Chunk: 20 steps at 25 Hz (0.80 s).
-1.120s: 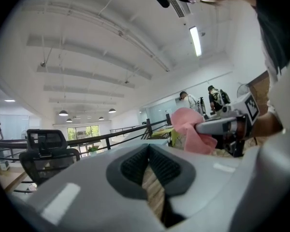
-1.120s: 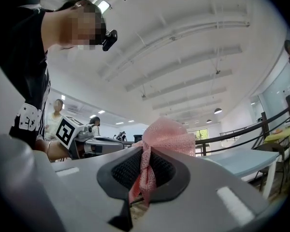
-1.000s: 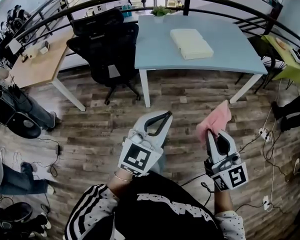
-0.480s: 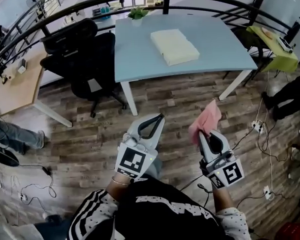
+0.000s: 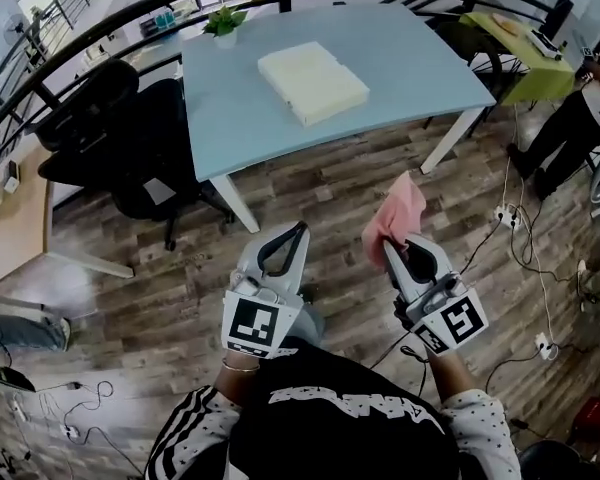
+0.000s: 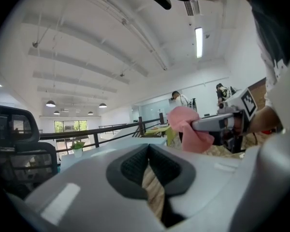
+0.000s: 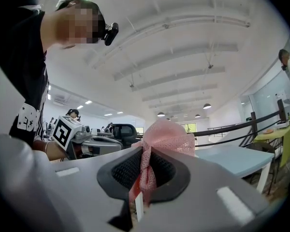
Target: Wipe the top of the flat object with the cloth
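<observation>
Over the wood floor (image 5: pixel 330 183), we hold both tools short of the worktop (image 5: pixel 430 68).
Our left tool (image 5: pixel 298 232) is closed on nothing; the flat pad (image 5: pixel 313 83) lies on the worktop; our right tool (image 5: pixel 392 250) clamps the pink cloth (image 5: pixel 396 216), well apart from the pad.

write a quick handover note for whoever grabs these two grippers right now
Left gripper: jaws shut, nothing between them, held out in front of the person.
Right gripper: shut on the pink cloth, which bunches up above the jaws.
Flat cream pad: lies on the light blue table, ahead of both grippers and well clear of them.
Done: cloth is in hand.
Left: step up to the table, bring the cloth down onto the pad's top and wipe across it. No wiping has started yet.
</observation>
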Tool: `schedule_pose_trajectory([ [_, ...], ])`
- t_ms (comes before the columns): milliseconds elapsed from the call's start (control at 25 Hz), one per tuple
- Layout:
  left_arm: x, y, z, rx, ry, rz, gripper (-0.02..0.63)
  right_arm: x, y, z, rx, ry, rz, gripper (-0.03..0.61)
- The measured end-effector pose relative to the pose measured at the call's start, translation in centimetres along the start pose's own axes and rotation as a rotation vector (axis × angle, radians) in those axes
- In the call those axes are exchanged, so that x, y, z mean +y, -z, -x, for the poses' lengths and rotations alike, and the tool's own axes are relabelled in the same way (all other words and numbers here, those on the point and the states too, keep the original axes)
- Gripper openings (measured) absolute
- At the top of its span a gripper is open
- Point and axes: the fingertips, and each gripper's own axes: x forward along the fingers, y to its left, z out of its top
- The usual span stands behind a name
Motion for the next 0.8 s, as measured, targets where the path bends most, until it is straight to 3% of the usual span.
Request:
schedule_pose_trajectory([
  [320,5.5,-2.4,-7.1,-0.019,0.082,-0.053,0.0,-5.4,-2.6,-6.7,-0.006,0.057,0.025,0.023],
  [800,12.8,-1.3,-14.8,-0.045,0.147,-0.004,0.0,-10.8,-1.6,-15.2,0.043,0.123,0.044,0.023],
])
